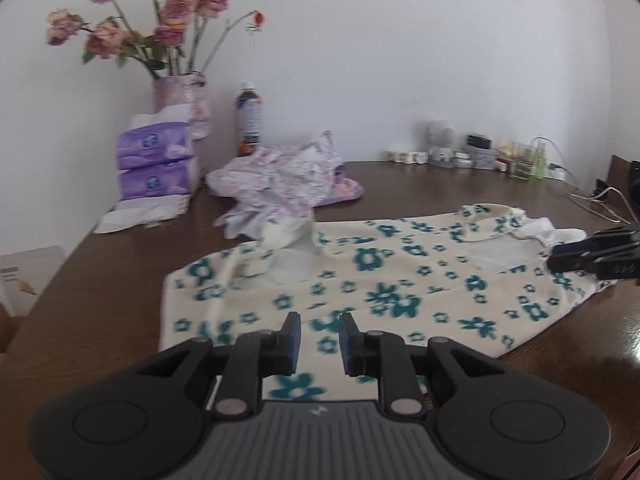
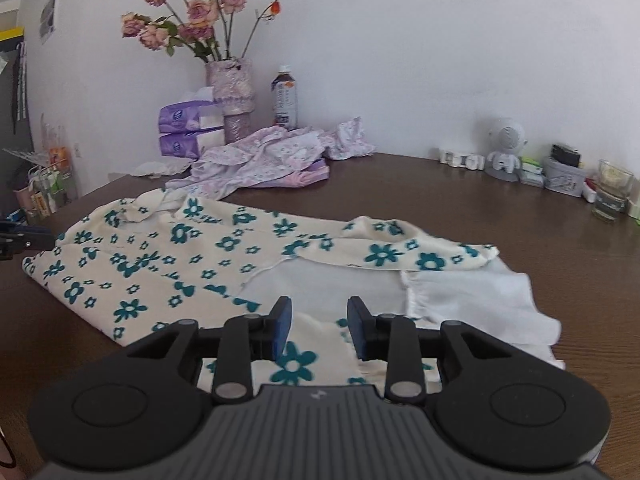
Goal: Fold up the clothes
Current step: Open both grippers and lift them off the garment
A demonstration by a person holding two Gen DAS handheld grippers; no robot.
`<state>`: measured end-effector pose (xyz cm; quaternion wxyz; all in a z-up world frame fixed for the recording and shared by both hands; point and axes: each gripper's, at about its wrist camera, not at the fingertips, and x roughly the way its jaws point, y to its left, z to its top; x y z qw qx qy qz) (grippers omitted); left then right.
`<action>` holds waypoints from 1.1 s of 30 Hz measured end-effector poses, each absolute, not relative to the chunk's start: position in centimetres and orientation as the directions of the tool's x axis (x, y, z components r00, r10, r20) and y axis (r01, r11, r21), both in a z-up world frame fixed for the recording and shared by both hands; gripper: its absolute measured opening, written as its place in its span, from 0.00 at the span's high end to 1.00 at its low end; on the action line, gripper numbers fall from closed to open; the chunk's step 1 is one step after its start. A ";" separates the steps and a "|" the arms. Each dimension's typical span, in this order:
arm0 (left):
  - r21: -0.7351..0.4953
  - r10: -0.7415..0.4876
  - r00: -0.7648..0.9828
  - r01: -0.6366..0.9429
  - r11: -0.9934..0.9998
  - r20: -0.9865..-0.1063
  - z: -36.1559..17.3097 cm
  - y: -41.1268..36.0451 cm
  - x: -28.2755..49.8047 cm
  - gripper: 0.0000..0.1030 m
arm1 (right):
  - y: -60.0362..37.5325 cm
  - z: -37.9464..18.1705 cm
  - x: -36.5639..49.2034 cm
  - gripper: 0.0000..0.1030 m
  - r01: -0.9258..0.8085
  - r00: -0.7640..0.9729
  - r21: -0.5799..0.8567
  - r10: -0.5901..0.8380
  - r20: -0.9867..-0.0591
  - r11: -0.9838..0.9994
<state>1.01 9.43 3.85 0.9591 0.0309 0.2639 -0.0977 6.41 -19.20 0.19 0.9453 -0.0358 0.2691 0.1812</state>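
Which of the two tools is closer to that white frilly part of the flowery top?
The right tool. The white ruffled section lies just ahead of it to its right, while the left tool hovers over the opposite end of the floral garment.

A vase (image 2: 234, 96) wrapped in pinkish patterned material stands at the back of the brown wooden table (image 2: 440, 200) against the white wall (image 2: 420, 40), holding dried pink roses (image 2: 192, 20). Just beside the vase are two stacked purple tissue packs (image 1: 154, 168), and a dark bottle with a white cap (image 2: 285, 98) stands near its other side. Along the wall further down sit a small white figure-shaped fan (image 2: 506, 152), a row of small white items (image 2: 460, 159), a grey tub (image 2: 564, 178) and a glass jar (image 2: 612, 190).
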 end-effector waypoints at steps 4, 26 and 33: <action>0.007 -0.205 0.820 0.246 0.969 -0.535 3.2 8.0 2.4 0.80 | -17.8 -0.7 6.9 0.67 -0.399 0.762 0.029 0.349 -0.545 0.916; -0.053 -0.230 0.840 0.235 0.971 -0.492 4.8 8.7 3.2 0.11 | -18.6 1.3 6.7 0.17 -0.383 0.796 -0.010 0.325 -0.511 0.924; -0.073 -0.230 0.843 0.224 0.972 -0.487 6.7 8.5 4.6 0.05 | -20.6 2.6 7.7 0.00 -0.340 0.814 -0.008 0.290 -0.504 0.940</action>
